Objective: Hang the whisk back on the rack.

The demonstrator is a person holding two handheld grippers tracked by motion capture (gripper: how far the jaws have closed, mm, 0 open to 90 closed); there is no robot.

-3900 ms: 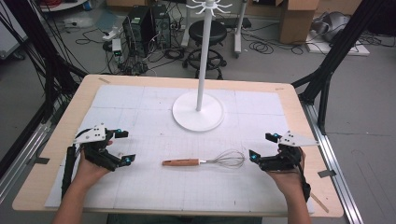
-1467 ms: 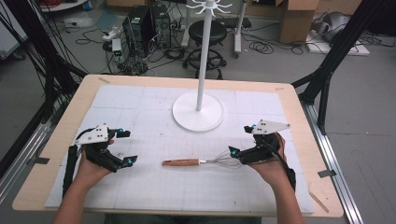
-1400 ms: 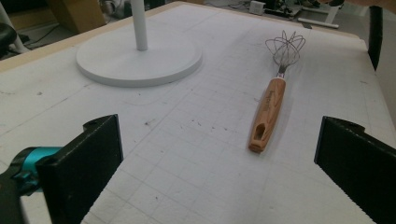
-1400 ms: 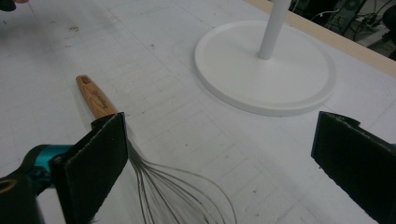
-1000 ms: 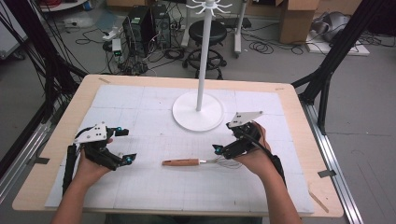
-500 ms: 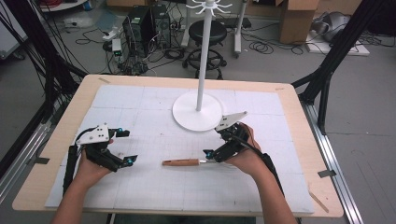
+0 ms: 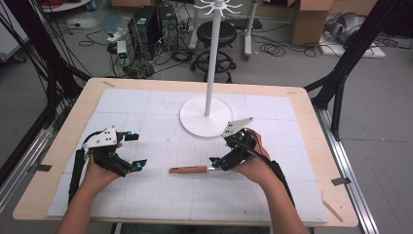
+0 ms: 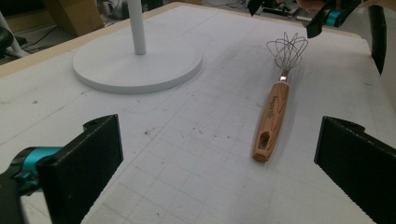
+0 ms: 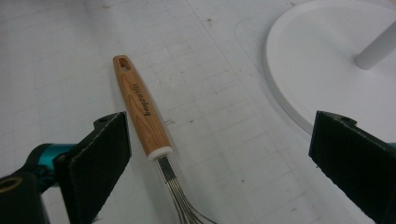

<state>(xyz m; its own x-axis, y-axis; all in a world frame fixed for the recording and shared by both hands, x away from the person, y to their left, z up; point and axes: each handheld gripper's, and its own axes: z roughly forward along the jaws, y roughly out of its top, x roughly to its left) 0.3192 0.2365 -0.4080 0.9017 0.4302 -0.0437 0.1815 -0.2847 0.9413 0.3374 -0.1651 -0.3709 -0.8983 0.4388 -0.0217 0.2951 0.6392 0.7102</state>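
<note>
right gripper jaws wide over the whisk lying flat near the stand base; light, stiff wooden handle, springy wires, so pinch at the ferrule.

Small whisk with a rounded light-wood handle and thin silver wire loops, lay flat on the white gridded mat. Dark lettering printed along the handle, a slot cut through its free end, a pale collar where wood met metal.
</note>
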